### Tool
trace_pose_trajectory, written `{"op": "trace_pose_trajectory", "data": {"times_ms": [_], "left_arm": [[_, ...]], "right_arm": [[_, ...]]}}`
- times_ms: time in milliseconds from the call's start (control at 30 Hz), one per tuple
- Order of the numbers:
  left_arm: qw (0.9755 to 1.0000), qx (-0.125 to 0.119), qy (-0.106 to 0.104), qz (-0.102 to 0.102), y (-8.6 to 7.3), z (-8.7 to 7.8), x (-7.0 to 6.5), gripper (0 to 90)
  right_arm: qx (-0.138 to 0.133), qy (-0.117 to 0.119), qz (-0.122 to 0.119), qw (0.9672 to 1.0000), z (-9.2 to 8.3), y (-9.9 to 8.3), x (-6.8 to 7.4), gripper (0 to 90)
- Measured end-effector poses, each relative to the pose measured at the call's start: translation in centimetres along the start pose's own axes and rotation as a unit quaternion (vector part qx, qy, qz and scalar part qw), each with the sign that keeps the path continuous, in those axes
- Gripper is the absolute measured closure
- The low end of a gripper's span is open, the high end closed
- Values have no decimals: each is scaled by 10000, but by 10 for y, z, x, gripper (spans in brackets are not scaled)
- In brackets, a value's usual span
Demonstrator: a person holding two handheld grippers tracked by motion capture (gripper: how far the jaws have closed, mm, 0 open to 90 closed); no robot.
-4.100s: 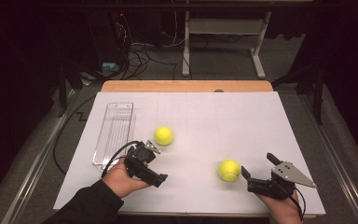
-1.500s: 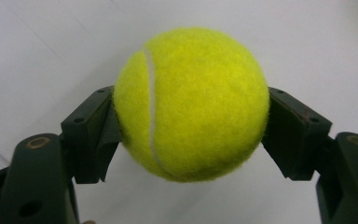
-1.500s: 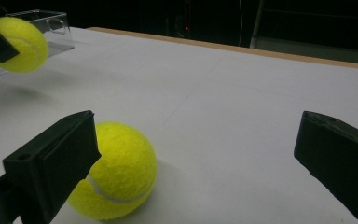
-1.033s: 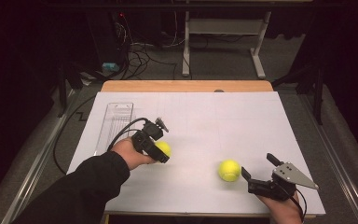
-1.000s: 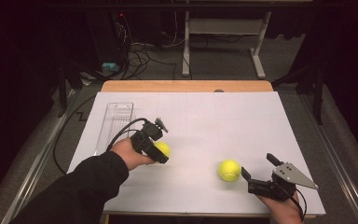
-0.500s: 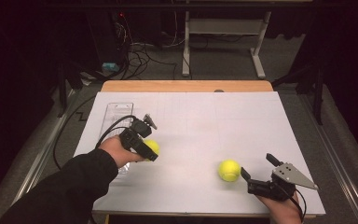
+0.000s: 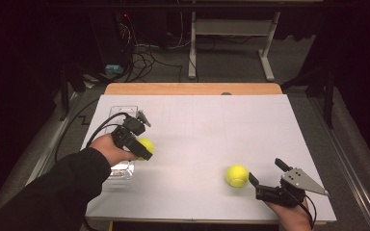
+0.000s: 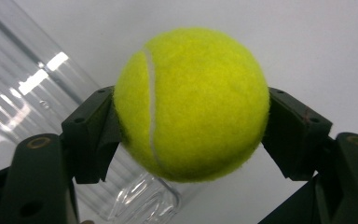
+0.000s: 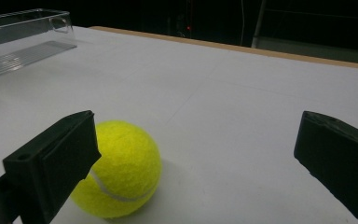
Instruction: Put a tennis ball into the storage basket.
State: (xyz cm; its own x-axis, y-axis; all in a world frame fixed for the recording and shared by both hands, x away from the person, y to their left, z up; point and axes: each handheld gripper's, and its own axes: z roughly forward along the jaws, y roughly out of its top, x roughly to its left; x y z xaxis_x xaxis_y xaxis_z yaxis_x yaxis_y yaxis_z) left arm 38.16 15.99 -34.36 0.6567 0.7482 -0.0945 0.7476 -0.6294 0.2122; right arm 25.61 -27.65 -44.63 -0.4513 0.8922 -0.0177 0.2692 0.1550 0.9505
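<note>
My left gripper (image 7: 144, 148) is shut on a yellow tennis ball (image 8: 191, 102), its two jaws pressing the ball's sides. It holds the ball (image 7: 146, 144) lifted beside the near end of a clear plastic tray (image 7: 121, 168) at the table's left. A second tennis ball (image 7: 236, 175) lies on the white tabletop at the front right. My right gripper (image 7: 266, 178) rests just right of it, jaws wide open. In the right gripper view that ball (image 9: 121, 168) sits by the left jaw, outside the gap.
The clear tray (image 8: 37, 93) lies long and narrow along the table's left side. White paper (image 7: 212, 130) covers the tabletop, with a wooden strip (image 7: 192, 88) at the far edge. Cables and a desk frame stand on the floor beyond.
My left gripper closed on the ball and carried it left toward the tray. The right gripper and the second ball stayed still.
</note>
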Motion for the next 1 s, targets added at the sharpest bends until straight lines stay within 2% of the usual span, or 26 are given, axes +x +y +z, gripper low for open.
{"op": "trace_pose_trajectory", "data": {"times_ms": [433, 767, 1000], "left_arm": [[9989, -110, 147, -422, -3, -23, 37, 266], [9960, -77, 347, -824, -10, -30, 69, 266], [9935, -13, 464, -1038, -13, -29, 85, 267]], "right_arm": [[5, -2, 17, 10000, 0, 0, 0, 0], [-1, -5, 7, 10000, 0, -1, -1, 0], [9, -3, 13, 10000, 0, -1, -1, 0]]}}
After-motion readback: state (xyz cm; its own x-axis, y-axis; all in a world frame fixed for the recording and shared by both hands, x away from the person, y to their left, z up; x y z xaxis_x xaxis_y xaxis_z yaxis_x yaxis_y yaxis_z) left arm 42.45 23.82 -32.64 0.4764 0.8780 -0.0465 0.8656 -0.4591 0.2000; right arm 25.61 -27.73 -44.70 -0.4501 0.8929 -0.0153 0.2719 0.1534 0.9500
